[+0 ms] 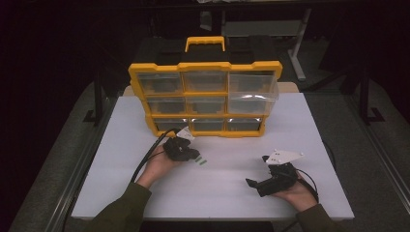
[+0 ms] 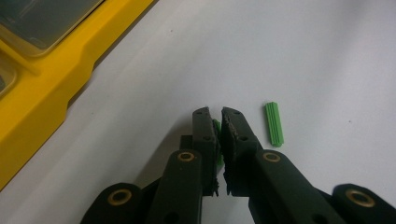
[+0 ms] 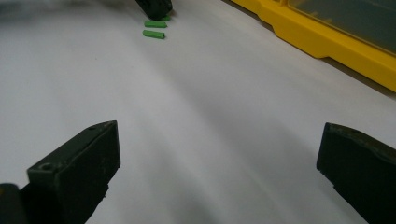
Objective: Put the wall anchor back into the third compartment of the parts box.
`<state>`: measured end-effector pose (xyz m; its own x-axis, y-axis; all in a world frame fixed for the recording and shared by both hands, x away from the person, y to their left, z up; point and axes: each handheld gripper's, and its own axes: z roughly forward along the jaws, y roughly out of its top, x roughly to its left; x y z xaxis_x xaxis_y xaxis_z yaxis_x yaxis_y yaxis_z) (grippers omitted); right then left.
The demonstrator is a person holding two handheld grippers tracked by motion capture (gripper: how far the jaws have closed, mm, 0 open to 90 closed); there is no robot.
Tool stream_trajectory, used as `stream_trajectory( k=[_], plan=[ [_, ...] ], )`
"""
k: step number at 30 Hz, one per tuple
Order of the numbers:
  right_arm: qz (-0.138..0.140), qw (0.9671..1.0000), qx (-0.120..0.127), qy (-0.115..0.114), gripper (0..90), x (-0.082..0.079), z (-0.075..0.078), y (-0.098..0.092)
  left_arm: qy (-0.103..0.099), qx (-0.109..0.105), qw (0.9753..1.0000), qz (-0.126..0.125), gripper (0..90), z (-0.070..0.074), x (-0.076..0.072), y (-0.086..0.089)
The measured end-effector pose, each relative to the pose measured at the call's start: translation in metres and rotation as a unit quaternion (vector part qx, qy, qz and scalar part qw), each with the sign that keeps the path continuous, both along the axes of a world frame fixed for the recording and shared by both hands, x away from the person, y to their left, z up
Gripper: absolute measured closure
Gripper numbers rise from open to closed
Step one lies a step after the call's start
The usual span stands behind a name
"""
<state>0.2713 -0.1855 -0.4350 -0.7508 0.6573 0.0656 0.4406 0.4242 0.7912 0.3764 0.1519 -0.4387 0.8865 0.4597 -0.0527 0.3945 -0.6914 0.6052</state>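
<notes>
Left gripper view: we see our left gripper [image 2: 219, 122] pinching a small green ribbed plug [image 2: 216, 140] between its black jaws, its long axis along them. A second green plug [image 2: 274, 124], a ridged plastic cylinder, lies just beside on the white table [image 2: 303, 56], pointing away. Our right gripper [image 3: 217, 163] rests spread wide, well apart from the yellow organizer [image 1: 205, 99].

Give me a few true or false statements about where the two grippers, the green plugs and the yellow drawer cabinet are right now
1. The left gripper is shut on a green plug. True.
2. The right gripper is clamped on a plug. False: its jaws are wide open, holding nothing.
3. A loose plug lies on the white table beside the left gripper. True.
4. The yellow cabinet lies flat on its back. False: it stands upright, drawer fronts facing the person.
</notes>
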Motion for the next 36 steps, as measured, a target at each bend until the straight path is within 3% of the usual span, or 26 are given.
stream_trajectory(
  k=[12, 17, 19, 20, 21, 24, 29, 36],
  plan=[
    [0.001, 1.0000, 0.000, 0.000, 0.0, 0.000, 0.000, 0.000, 0.002, 0.009, 0.9999, -0.006, 85.6, 0.003, 0.001, 0.000],
    [0.002, 1.0000, 0.000, -0.001, 0.0, 0.000, 0.000, 0.000, 0.012, 0.001, 0.9998, -0.017, 85.5, 0.014, 0.003, 0.001],
    [0.003, 1.0000, 0.001, -0.001, 0.0, 0.000, 0.000, 0.000, 0.016, -0.011, 0.9997, -0.015, 85.5, 0.018, 0.002, 0.000],
    [0.004, 1.0000, 0.001, -0.001, 0.0, 0.000, -0.001, 0.000, 0.025, -0.031, 0.9992, 0.000, 85.5, 0.018, -0.001, -0.002],
    [0.003, 1.0000, 0.001, 0.001, 0.0, 0.000, -0.001, 0.000, 0.026, -0.023, 0.9994, -0.008, 85.5, 0.020, -0.001, -0.002],
    [0.003, 1.0000, -0.001, 0.001, 0.0, 0.000, -0.001, 0.000, 0.028, -0.027, 0.9991, -0.017, 85.5, 0.027, -0.002, -0.003],
    [0.005, 1.0000, 0.000, 0.002, 0.0, 0.001, -0.001, 0.000, 0.041, -0.054, 0.9974, -0.023, 85.4, 0.043, -0.005, -0.005],
    [0.000, 1.0000, 0.003, 0.003, 0.0, 0.000, 0.000, -0.001, 0.044, -0.065, 0.9964, -0.033, 85.4, 0.063, -0.003, -0.008]
  ],
)
